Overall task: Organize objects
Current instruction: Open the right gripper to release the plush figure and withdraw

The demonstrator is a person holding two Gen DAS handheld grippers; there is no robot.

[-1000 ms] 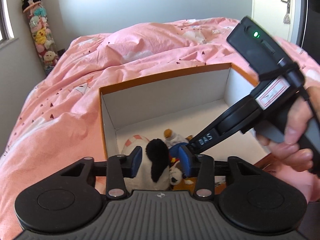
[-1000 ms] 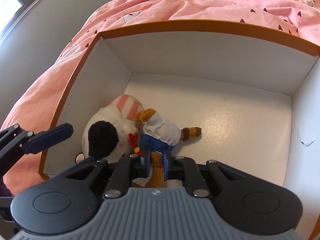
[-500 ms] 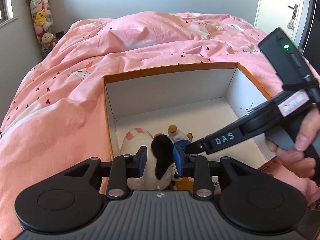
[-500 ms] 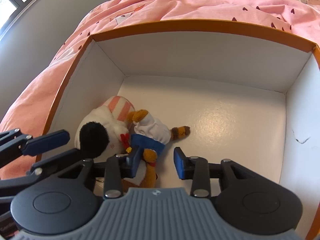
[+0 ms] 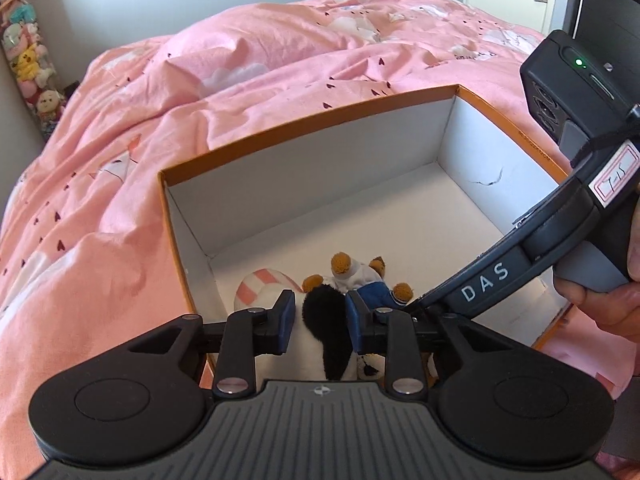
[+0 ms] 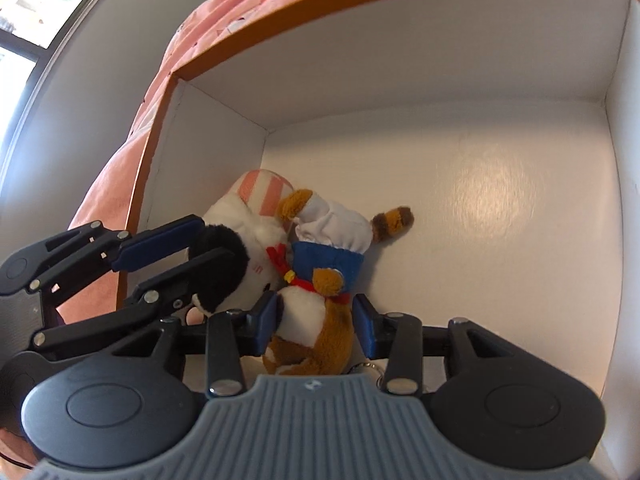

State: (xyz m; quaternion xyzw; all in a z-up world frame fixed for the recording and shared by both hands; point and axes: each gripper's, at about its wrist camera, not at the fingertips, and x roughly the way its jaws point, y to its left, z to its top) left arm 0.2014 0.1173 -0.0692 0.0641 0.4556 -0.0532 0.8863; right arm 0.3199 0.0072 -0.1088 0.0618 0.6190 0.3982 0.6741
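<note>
Left tool (image 5: 318, 322) closing around white plush's black ear (image 5: 326, 320), right tool (image 6: 316, 320) opening, brown plush dog (image 6: 316, 320) between its pads, both toys in orange box (image 5: 304, 136) corner, pink bedding (image 5: 240, 68) and hand (image 5: 616, 300) only in left view

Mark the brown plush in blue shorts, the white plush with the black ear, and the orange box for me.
brown plush (image 6: 328, 236): right wrist view, on its white shirt.
white plush (image 6: 218, 258): right wrist view, on its black ear.
orange box (image 5: 312, 122): left wrist view, on the far rim.

Pink duvet (image 5: 200, 120); shelf of plushies (image 5: 28, 60)
</note>
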